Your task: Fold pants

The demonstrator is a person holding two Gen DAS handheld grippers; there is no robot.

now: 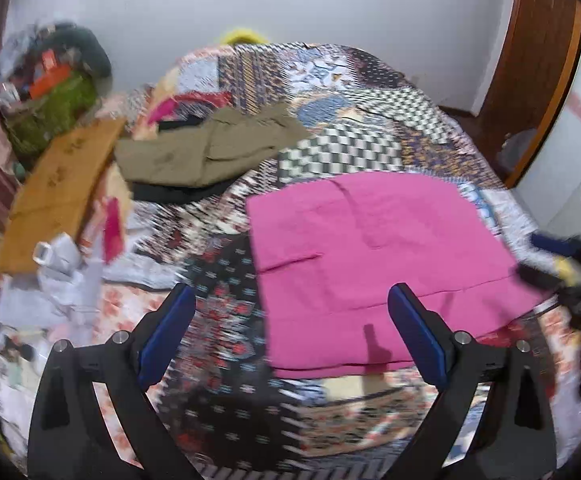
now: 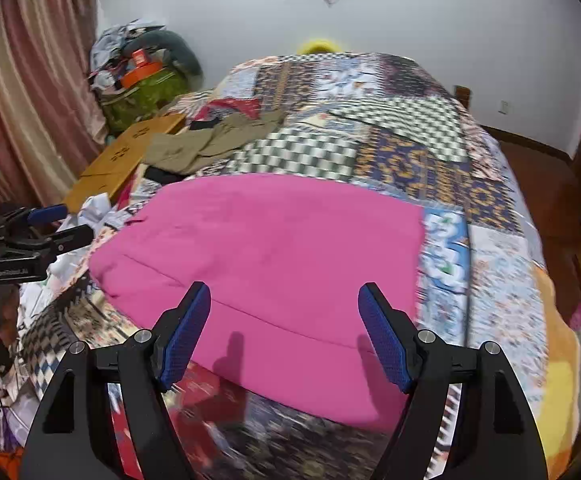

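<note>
Bright pink pants (image 1: 370, 264) lie folded into a flat rectangle on the patchwork bedspread (image 1: 218, 320). My left gripper (image 1: 292, 300) hovers open above their near left edge, with nothing between its blue pads. In the right wrist view the pink pants (image 2: 274, 248) fill the middle. My right gripper (image 2: 286, 292) stands open over their near hem, also holding nothing. The left gripper (image 2: 66, 226) shows at the far left of that view, off the cloth. The right gripper (image 1: 538, 258) appears blurred at the right edge of the left wrist view.
Olive pants (image 1: 210, 148) lie crumpled over dark clothes at the bed's far left, beside a flat cardboard box (image 1: 62, 184). White crumpled cloth (image 1: 62, 280) sits near left. A pile of bags (image 2: 142, 80) stands by the curtain (image 2: 22, 92). The bed edge drops off at right.
</note>
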